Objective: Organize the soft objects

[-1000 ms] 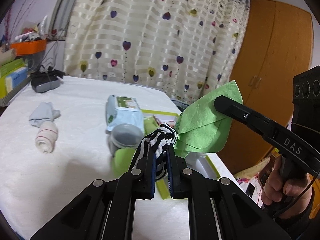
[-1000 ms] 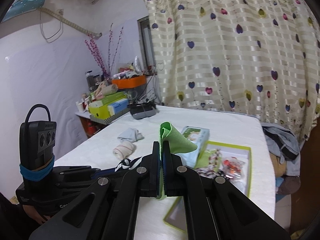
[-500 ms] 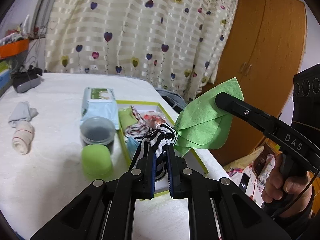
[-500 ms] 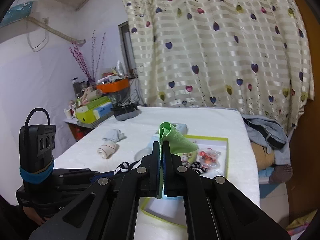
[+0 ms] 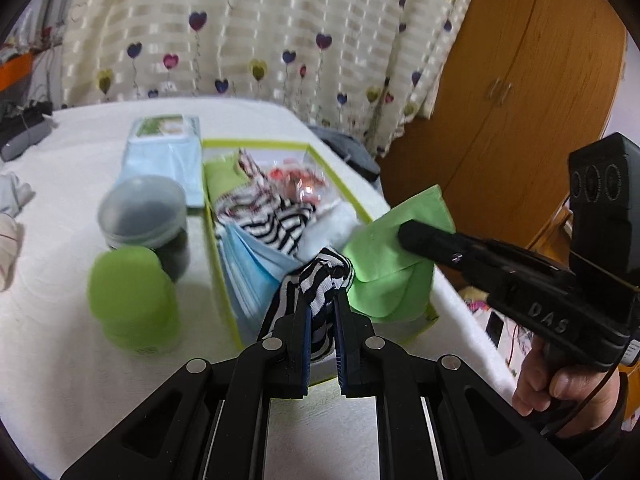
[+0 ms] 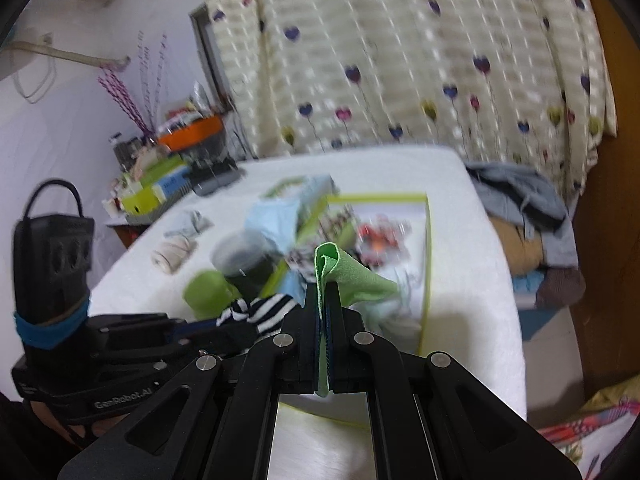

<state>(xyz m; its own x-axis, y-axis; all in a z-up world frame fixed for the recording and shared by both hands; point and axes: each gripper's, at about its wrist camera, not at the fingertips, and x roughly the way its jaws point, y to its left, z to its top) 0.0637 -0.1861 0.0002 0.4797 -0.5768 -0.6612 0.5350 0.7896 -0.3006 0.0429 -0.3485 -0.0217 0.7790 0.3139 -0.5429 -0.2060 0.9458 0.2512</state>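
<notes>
The left tool [image 5: 322, 300] is clamped on a black-and-white striped cloth [image 5: 320, 276], held over the near end of the green-rimmed tray [image 5: 340, 178], which lies along the right edge of the white tabletop [image 5: 80, 360]. The right tool [image 6: 322, 300] pinches a folded green cloth [image 6: 344, 272] (its free corner hangs loose) over the tray's near right corner. A green cup [image 5: 132, 300] and a lidded grey tub [image 5: 142, 212] crowd the tray's left rim; the tabletop nearer the camera lies bare.
</notes>
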